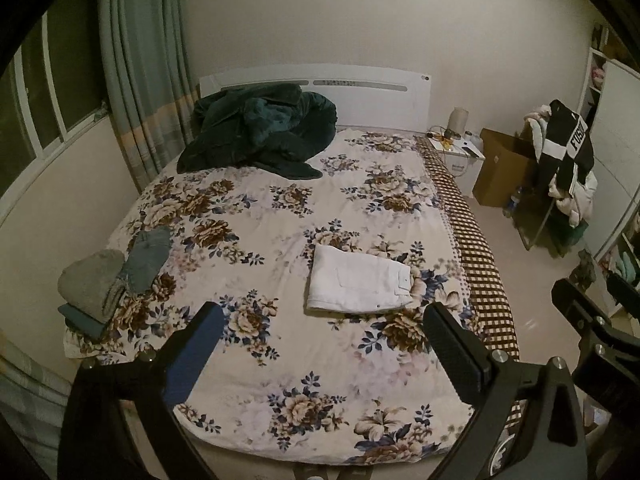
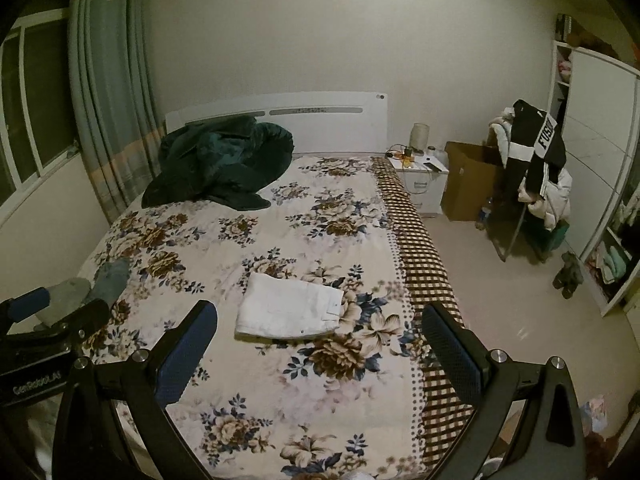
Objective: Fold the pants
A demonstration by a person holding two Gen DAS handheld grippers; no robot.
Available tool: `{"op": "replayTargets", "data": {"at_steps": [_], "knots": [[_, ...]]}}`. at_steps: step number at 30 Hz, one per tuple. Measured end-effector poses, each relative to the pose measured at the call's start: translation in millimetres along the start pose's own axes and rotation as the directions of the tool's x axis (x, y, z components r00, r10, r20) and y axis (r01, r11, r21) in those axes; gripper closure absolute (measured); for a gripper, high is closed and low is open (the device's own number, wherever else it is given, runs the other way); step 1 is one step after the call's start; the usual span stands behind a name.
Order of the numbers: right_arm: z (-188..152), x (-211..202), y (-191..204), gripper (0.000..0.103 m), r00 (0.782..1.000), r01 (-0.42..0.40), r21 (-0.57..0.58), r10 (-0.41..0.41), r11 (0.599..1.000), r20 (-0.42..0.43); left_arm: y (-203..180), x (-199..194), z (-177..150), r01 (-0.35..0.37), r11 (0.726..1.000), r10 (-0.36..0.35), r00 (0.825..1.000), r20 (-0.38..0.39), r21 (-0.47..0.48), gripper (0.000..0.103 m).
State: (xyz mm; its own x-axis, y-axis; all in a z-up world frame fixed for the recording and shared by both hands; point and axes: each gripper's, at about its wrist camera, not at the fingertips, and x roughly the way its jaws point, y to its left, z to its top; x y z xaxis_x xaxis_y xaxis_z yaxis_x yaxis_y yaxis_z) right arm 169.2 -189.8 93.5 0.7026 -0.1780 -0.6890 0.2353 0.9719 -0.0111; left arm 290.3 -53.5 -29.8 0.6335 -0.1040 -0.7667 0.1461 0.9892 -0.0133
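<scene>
White pants (image 1: 358, 282) lie folded into a flat rectangle on the floral bedspread (image 1: 280, 216), right of the bed's middle; they also show in the right wrist view (image 2: 290, 306). My left gripper (image 1: 326, 328) is open and empty, held back above the bed's near end. My right gripper (image 2: 320, 330) is also open and empty, held above the near end. The right gripper shows at the right edge of the left wrist view (image 1: 596, 316), and the left gripper at the left edge of the right wrist view (image 2: 52, 312).
A pile of folded grey and blue clothes (image 1: 112, 276) sits at the bed's left edge. A dark green blanket (image 1: 256, 132) is bunched by the headboard. A nightstand (image 1: 460, 156), cardboard box (image 1: 504, 168) and clothes-laden chair (image 1: 560, 168) stand right of the bed.
</scene>
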Motion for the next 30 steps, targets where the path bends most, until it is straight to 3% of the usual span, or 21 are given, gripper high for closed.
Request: {"op": "replayTargets", "data": {"at_steps": [30], "knots": [[8.8, 26.7, -0.8, 0.0, 0.999, 0.013, 0.008, -0.013, 1.0, -0.04, 3.9, -2.3, 2.5, -0.016, 1.0, 0.015, 1.0, 0.008, 0.027, 0.001]]}}
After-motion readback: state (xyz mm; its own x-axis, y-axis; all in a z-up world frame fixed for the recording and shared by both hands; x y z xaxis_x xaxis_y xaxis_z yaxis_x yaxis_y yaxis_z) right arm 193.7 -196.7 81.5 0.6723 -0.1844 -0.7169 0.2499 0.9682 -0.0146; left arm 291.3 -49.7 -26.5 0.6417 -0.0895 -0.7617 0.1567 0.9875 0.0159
